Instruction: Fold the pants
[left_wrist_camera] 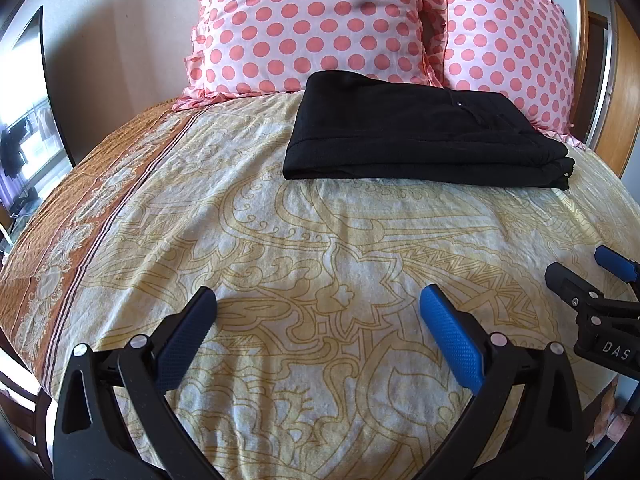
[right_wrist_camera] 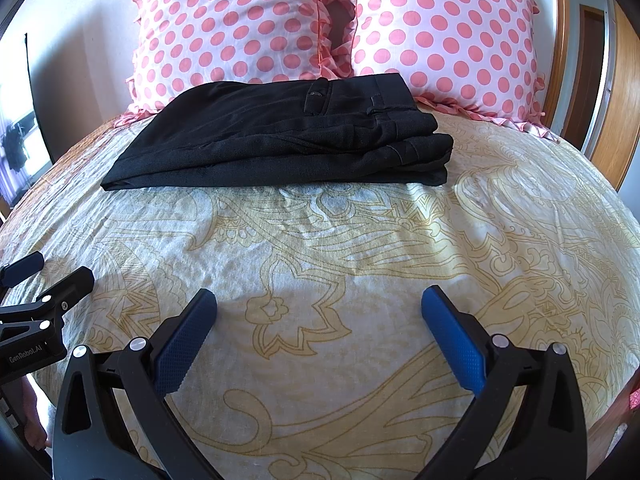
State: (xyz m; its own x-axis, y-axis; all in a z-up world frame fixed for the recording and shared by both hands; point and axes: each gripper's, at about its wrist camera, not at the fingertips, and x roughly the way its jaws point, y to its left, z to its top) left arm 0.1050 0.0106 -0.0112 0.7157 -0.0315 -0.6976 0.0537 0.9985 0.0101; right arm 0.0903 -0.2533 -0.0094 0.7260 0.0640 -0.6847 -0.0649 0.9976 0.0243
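Black pants (left_wrist_camera: pixel 420 132) (right_wrist_camera: pixel 288 136) lie folded into a flat rectangular stack on the bed, just in front of the pillows, waistband to the right. My left gripper (left_wrist_camera: pixel 318 300) hovers open over the bedsheet, well short of the pants, nothing between its blue pads. My right gripper (right_wrist_camera: pixel 319 300) is likewise open and empty, near the bed's front. Each gripper shows at the other view's edge: the right gripper (left_wrist_camera: pixel 580 272) at the right of the left wrist view, the left gripper (right_wrist_camera: pixel 52 272) at the left of the right wrist view.
Two pink polka-dot pillows (left_wrist_camera: pixel 312 24) (right_wrist_camera: pixel 448 36) lean against the wall behind the pants. The yellow patterned bedsheet (left_wrist_camera: pixel 320 248) (right_wrist_camera: pixel 360 248) has an orange border (left_wrist_camera: pixel 104 184) at the left. A wooden headboard frame (right_wrist_camera: pixel 616 92) stands at the right.
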